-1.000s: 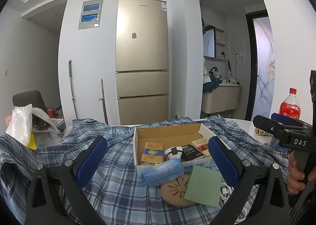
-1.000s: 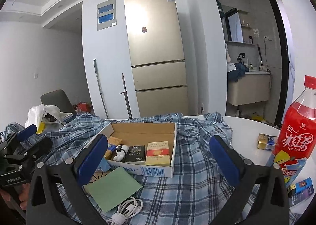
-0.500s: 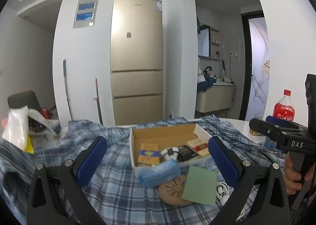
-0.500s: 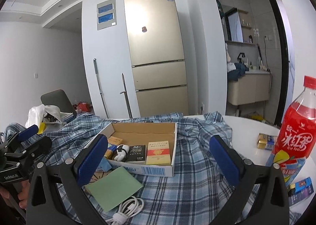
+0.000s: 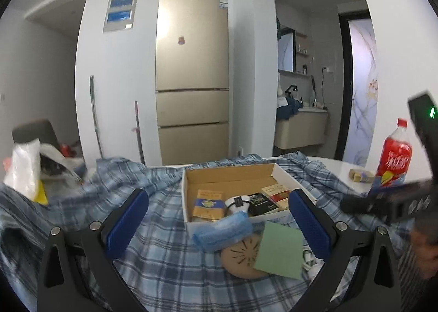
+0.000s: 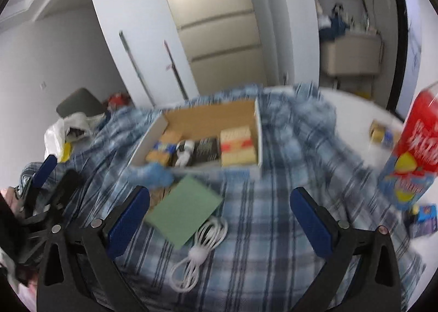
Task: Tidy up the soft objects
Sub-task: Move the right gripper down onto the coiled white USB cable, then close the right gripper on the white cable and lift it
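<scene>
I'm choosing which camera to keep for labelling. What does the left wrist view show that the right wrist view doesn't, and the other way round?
Only the left wrist view shows the fridge top, the whole round tan disc and the sharp bottle cap.

Only the right wrist view shows the whole coiled white cable and a blue packet by the bottle; it is blurred.

Both show the cardboard box, green pad, blue cloth, plaid fabric and an open hand-held gripper.
</scene>
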Motion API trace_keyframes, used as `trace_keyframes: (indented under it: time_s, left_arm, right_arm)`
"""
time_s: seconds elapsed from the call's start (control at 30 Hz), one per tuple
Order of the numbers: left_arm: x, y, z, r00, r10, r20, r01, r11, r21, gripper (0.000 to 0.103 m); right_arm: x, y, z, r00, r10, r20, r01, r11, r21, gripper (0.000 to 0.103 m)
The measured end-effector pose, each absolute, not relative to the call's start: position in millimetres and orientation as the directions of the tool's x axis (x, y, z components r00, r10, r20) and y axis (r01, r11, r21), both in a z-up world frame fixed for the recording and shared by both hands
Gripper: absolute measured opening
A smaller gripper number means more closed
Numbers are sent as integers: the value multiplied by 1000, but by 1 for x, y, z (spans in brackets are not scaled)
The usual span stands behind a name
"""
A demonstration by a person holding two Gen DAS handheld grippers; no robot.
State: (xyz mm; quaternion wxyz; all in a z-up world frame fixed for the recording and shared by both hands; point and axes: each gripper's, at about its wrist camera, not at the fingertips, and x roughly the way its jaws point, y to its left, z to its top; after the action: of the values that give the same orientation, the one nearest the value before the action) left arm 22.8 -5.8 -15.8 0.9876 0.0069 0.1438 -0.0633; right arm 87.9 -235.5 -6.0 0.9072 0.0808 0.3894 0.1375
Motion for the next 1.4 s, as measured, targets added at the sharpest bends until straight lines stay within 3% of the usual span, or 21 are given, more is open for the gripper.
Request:
trace_keyframes:
  time_s: [0.33, 0.47, 0.6, 0.73, 0.83, 1.03, 1.3, 1.4]
  left_arm:
    - [32, 10, -19, 949, -85, -304, 72, 996, -56, 103]
    - [31, 13, -20, 948, -85, -306, 67, 995, -69, 103]
    - [29, 11, -19, 951, -87, -298, 76, 996, -49, 103]
    - [27, 9, -17, 953, -91, -289, 82, 996, -42, 103]
    - [26, 7, -17, 953, -96, -287, 88, 995, -40, 103]
    - [25, 6, -17, 952, -96, -289, 87, 995, -46, 103]
    - [26, 7, -17, 951, -95, -295, 82, 995, -56, 103]
    - [26, 8, -17, 950, -94, -296, 81, 995, -57, 103]
  right_arm:
    - [98, -219, -62, 474, 284, -833, -90, 957, 275, 89]
    - [98, -209, -74, 441, 237, -865, -100, 971, 215, 79]
    - [100, -196, -82, 409, 210, -888, -137, 976, 168, 78]
    - [96, -187, -85, 401, 190, -896, -171, 977, 130, 66]
    - [94, -182, -88, 382, 185, -905, -199, 973, 115, 45]
    - [89, -178, -79, 387, 186, -903, -246, 965, 93, 24]
    - [98, -201, -60, 448, 143, -883, -201, 978, 56, 22]
    - [107, -209, -56, 503, 87, -860, -202, 979, -19, 22]
